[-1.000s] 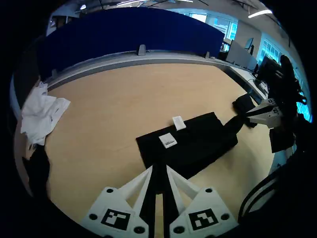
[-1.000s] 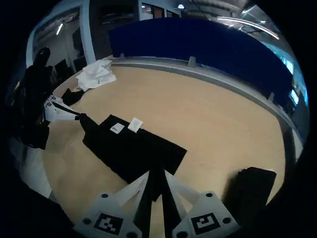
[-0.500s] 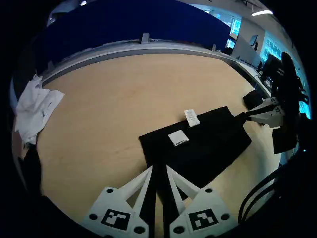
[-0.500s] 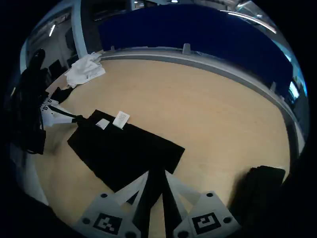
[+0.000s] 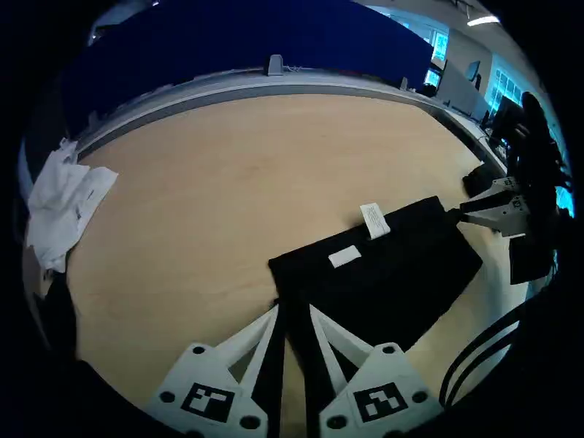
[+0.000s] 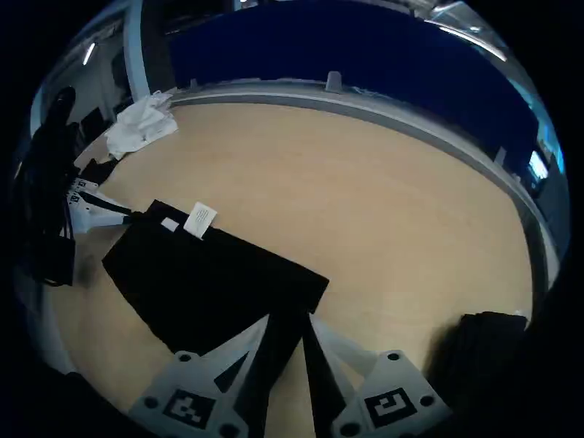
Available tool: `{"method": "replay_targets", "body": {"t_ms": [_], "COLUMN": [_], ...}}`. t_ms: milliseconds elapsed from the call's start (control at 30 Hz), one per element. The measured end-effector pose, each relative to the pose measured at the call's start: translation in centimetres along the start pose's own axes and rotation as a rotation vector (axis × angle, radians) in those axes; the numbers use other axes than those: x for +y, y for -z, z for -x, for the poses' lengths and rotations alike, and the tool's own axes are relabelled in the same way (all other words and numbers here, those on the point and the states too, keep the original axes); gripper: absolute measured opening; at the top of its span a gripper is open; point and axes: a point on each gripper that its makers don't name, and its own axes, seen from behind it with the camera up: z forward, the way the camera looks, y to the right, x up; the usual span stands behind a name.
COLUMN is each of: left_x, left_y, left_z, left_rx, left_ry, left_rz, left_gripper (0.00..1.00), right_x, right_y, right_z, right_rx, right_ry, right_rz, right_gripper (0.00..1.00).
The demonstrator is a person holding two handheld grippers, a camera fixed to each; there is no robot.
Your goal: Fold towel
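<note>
Left gripper view: your left gripper (image 5: 296,312) is pinched tight on the near corner of the black towel (image 5: 394,270). It's spread on the wood table (image 5: 219,182) w/ two white tags (image 5: 374,219) on top, and the right gripper (image 5: 464,212) is clamped on the far corner. Right gripper view: that gripper's closed on its own corner too, towel stretched btwn the two, white cloth (image 6: 142,124) well apart near the back edge.

One black towel (image 5: 379,270) is counted at centre frame, and two white tags (image 5: 375,220) on it. Two grippers are counted: the left gripper (image 5: 293,315) and the right gripper (image 6: 296,325), each at bottom centre. One white cloth heap (image 5: 62,201) is seen at left, and one dark folded stack (image 6: 485,343) at lower right.
</note>
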Motion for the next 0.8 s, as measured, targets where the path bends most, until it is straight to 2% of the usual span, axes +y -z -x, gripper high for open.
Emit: {"method": "replay_targets", "body": {"t_ms": [267, 367, 433, 533, 633, 667, 800], "left_x": [-0.8, -1.2, -1.3, -1.4, -1.6, -1.7, -1.7], "left_y": [-0.2, -0.1, 0.2, 0.5, 0.9, 1.0, 1.4], "left_z": [-1.0, -1.0, -1.0, -1.0, -0.8, -0.8, -0.6], "left_rx": [0.008, 0.006, 0.007, 0.011, 0.014, 0.016, 0.017], "left_ry": [-0.020, -0.010, -0.005, -0.002, 0.001, 0.002, 0.015], "left_rz": [-0.027, -0.036, -0.038, -0.037, -0.047, -0.052, -0.061], "left_gripper": [0.27, 0.38, 0.47, 0.64, 0.80, 0.86, 0.87], "right_x": [0.4, 0.8, 1.0, 1.2, 1.3, 1.4, 1.5], "right_y": [-0.3, -0.3, -0.2, 0.1, 0.4, 0.4, 0.7], "right_z": [-0.5, -0.8, -1.1, -1.4, -1.5, -1.5, -1.4], "right_rx": [0.008, 0.012, 0.020, 0.033, 0.041, 0.042, 0.045], "right_ry": [0.017, 0.019, 0.019, 0.019, 0.021, 0.022, 0.022], "right_rz": [0.030, 0.044, 0.052, 0.057, 0.059, 0.060, 0.062], "right_gripper": [0.33, 0.38, 0.46, 0.69, 0.87, 0.90, 0.94]}}
